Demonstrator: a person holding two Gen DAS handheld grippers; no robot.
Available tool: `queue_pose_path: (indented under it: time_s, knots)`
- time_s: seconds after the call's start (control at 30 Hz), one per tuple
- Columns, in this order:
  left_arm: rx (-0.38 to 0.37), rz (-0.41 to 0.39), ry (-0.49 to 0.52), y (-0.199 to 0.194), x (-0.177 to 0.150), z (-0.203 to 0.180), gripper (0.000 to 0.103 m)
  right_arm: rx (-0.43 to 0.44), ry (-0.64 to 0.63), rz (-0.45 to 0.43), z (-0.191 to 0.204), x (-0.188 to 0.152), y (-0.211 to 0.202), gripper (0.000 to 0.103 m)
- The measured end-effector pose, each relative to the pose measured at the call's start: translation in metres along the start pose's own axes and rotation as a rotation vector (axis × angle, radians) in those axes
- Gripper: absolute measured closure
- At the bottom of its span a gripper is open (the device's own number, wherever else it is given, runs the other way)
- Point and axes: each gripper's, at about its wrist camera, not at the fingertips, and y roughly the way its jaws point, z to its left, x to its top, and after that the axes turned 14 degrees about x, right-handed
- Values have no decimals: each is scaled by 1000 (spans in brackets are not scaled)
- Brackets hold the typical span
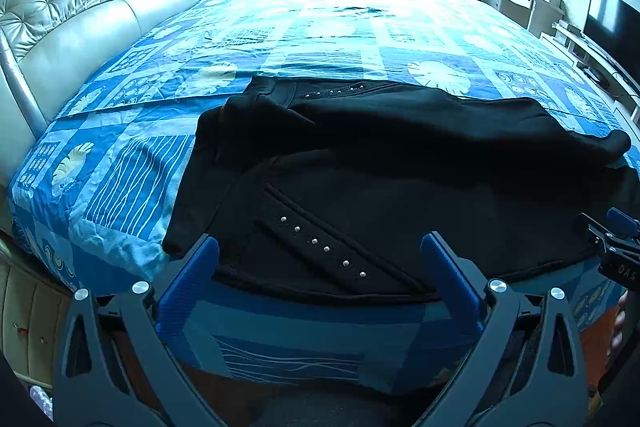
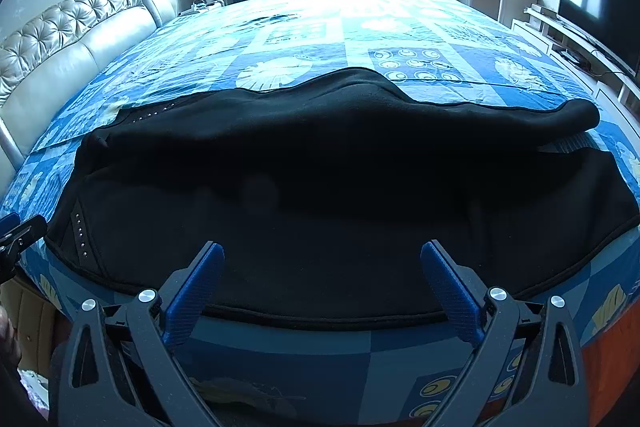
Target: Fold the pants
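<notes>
The left gripper (image 1: 320, 259), fingers spread wide and empty, is held over the waist end of black pants (image 1: 400, 167) (studded along the pockets) laid across the near edge of a blue patterned bedspread (image 1: 120, 167). The right gripper (image 2: 322, 267) is likewise parted, nothing gripped.

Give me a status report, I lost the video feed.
Left gripper open, right gripper open, both at the near hem. Black pants lying across the bed, one leg bunched, fold not yet made. Nothing in the way.
</notes>
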Motion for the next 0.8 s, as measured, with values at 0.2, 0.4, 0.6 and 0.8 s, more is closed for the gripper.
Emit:
queue_pose_path:
  time_s: [0.2, 0.4, 0.6, 0.8]
  knots:
    - [4, 4, -3, 1, 0, 0, 2, -5, -6, 2, 3, -1, 1, 5]
    - [4, 9, -9, 2, 2, 2, 2, -6, -12, 5, 4, -1, 2, 5]
    - [8, 11, -13, 2, 1, 2, 2, -7, -14, 8, 4, -3, 4, 5]
    - [4, 17, -18, 4, 1, 3, 2, -5, -17, 13, 6, -3, 6, 5]
